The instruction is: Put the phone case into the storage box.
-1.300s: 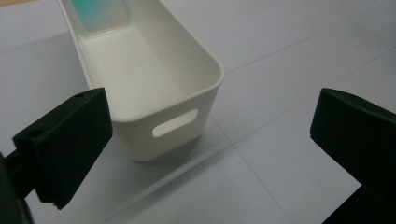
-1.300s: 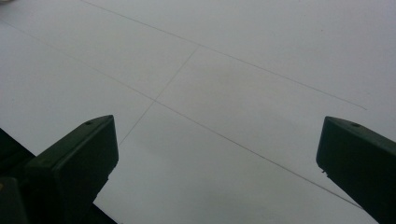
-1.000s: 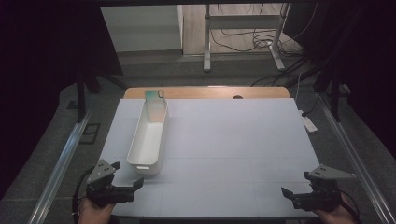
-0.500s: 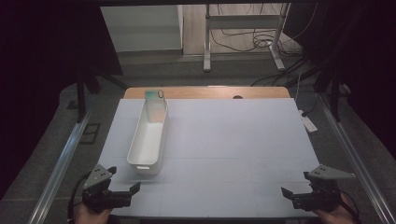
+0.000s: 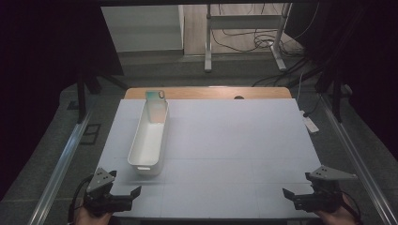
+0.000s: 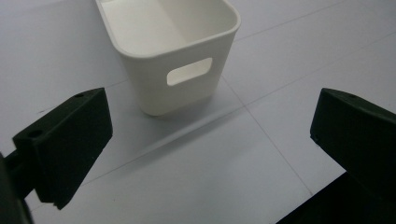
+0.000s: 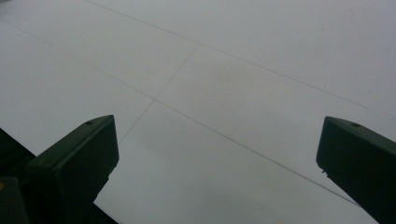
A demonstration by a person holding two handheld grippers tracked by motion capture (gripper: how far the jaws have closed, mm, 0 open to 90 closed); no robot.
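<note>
The long white bin [image 5: 149, 136] lies lengthwise on the left half of the table [image 5: 234, 140], its handle end toward the near edge. A teal phone [image 5: 155, 96] leans at its far end. My left gripper [image 5: 133, 194] sits near the front-left corner, jaws wide and empty, just short of the bin. My right gripper [image 5: 287, 196] rests at the front-right corner, jaws wide too.

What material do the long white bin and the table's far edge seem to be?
The white bin looks like moulded plastic, matte to satin: rounded corners, thin walls, a cut-out handle slot. The table's far edge looks like wood or wood-look laminate, by its brown tone.
</note>
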